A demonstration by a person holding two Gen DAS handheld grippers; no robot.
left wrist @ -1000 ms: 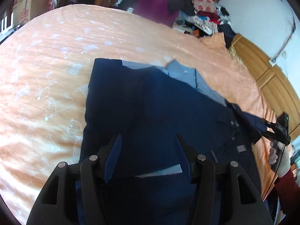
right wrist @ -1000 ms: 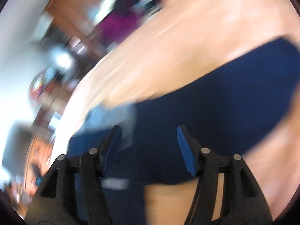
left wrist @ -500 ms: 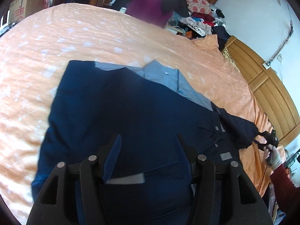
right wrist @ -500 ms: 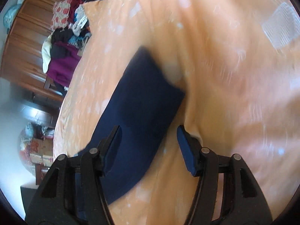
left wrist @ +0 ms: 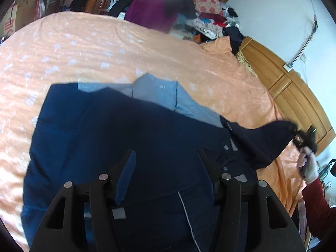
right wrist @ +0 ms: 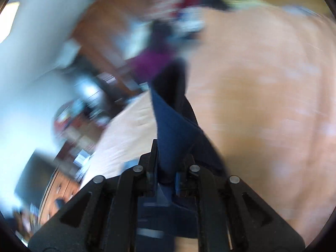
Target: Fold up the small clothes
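A navy blue shirt point(left wrist: 109, 138) with a light blue collar lining point(left wrist: 155, 90) lies spread on the orange bedsheet point(left wrist: 84, 48). My left gripper point(left wrist: 166, 166) hovers open just above its lower part, nothing between the fingers. At the right, a gloved hand point(left wrist: 308, 166) holds my right gripper point(left wrist: 299, 140), shut on the shirt's sleeve point(left wrist: 266, 140), which is lifted off the bed. In the blurred right wrist view, the right gripper point(right wrist: 166, 172) pinches a fold of the navy sleeve point(right wrist: 172, 130) that rises between its fingers.
A pile of clothes point(left wrist: 195, 10) with a purple garment point(left wrist: 155, 10) sits beyond the bed's far edge. A wooden headboard point(left wrist: 289, 90) runs along the right side. Cardboard boxes point(left wrist: 10, 19) stand at the far left.
My right gripper went from open above the sleeve to shut on it and has lifted it. The left gripper stayed open, with its view shifting slightly over the shirt.
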